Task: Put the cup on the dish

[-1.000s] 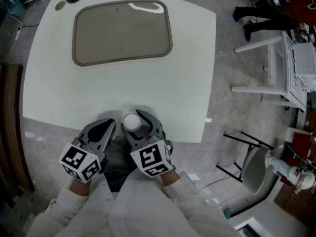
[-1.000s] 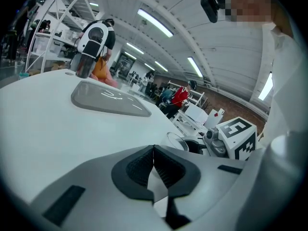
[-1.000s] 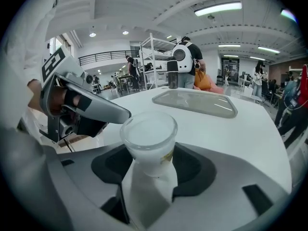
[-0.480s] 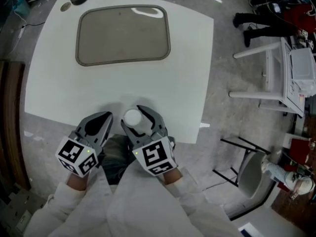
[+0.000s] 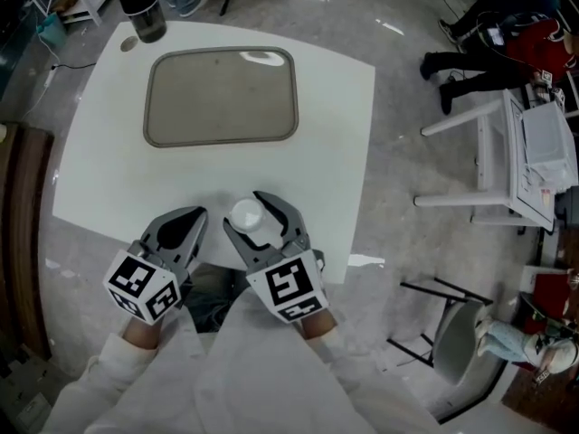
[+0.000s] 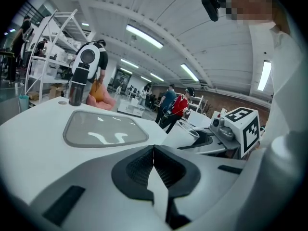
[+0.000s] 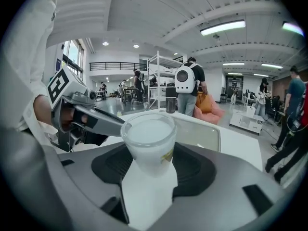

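Cup: a small milky white plastic cup [image 5: 245, 215], standing straight up with its open mouth on top, between the two jaws of the right gripper.
Right gripper: the grey two-jaw tool [image 7: 149, 154] in the person's right hand. Its jaws are spread wide and their dark pads press on the cup's sides, so it is holding the cup.
Left gripper: the same kind of grey tool [image 5: 200, 215], just beside the right one on its left. Its jaws are pressed together with nothing in them.
Dish: a flat grey-brown tray with round corners [image 5: 222, 98], with nothing on it.
Where the cup is: over the near edge of the white table [image 5: 339, 143]. It looks lifted off the table, and it is well apart from the dish.
Which way to go: the dish lies ahead of the right gripper and a bit to its left, on the far half of the table.
Dish's long side: it runs from left to right, across the way the right gripper points, so it makes a wide place to aim at.
Nearer hand: both hands look about as far from the dish, but the right one has the cup, so I think it does the job.
Next move, my guess: carry the cup forward, keep it straight up, set it down on the dish, then let go.
Other thing: a black bottle [image 5: 143, 7] stands past the dish's far left corner, out of the way.
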`<state>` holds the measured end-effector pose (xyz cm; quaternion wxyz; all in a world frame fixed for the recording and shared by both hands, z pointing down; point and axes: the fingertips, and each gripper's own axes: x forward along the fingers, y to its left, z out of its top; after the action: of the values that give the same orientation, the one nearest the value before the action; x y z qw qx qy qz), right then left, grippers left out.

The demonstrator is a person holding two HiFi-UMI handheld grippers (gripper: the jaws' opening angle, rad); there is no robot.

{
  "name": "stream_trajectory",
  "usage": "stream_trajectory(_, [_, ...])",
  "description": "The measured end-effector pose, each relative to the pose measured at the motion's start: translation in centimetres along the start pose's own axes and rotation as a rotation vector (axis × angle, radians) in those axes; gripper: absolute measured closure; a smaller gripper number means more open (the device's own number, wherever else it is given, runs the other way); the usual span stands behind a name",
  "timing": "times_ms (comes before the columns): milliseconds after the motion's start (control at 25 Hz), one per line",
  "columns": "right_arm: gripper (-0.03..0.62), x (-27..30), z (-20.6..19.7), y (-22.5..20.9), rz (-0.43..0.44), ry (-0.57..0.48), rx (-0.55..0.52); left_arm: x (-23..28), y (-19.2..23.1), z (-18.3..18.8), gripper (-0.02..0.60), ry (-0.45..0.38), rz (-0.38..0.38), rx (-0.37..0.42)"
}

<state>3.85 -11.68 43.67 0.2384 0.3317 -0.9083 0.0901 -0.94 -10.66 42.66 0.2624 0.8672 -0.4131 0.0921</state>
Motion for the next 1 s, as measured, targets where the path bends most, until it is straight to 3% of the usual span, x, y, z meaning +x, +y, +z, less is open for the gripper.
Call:
stream_trajectory(240, [0.329, -0.5, 1.5, -1.5, 0.004, -0.032, -0.037, 0.9, -1.6, 1.0, 0.572, -0.04, -0.009, -0.044])
stream_trajectory(400, [0.329, -0.2, 2.0, -2.0, 0.015, -0.038, -0.048, 1.5, -2.0, 2.1, 0.572, -0.05, -0.01, -0.017])
stream_trajectory(760, [0.329, 2.7, 3.3, -3.8, 0.01, -0.036, -0.034, 2.1, 1.5, 3.5, 0.572, -0.054, 0.031, -0.026])
stream_trajectory(1000, [0.329, 5.1, 4.6, -5.6, -0.011, -0.027, -0.023, 3.5, 4.2, 4.9, 0.572, -0.042, 0.015, -0.023])
